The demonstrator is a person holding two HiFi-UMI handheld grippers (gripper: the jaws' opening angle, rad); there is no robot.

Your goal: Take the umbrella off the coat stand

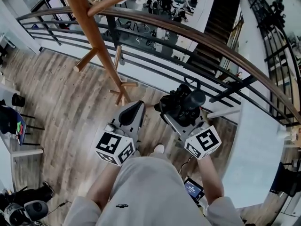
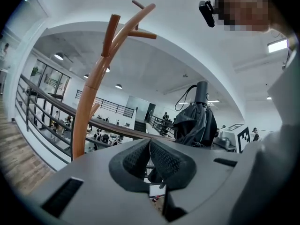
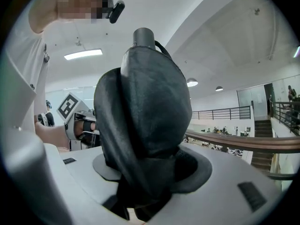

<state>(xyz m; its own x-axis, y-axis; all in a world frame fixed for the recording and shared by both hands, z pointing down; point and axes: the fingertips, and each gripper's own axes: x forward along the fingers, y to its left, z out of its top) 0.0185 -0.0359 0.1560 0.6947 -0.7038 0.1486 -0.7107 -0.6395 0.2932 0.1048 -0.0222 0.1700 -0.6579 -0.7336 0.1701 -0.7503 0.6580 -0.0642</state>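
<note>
The coat stand [image 1: 89, 27] (pegs jutting sideways) and railing [image 1: 211, 42] block ahead; floor [image 1: 61, 102] leftward lies open.

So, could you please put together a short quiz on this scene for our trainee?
1. Which gripper holds the umbrella?
2. True or false: the left gripper has its jaws together with nothing between them.
3. The coat stand is made of: A metal, B wood, C plastic.
Key: 1 the right gripper; 2 true; 3 B.
</note>
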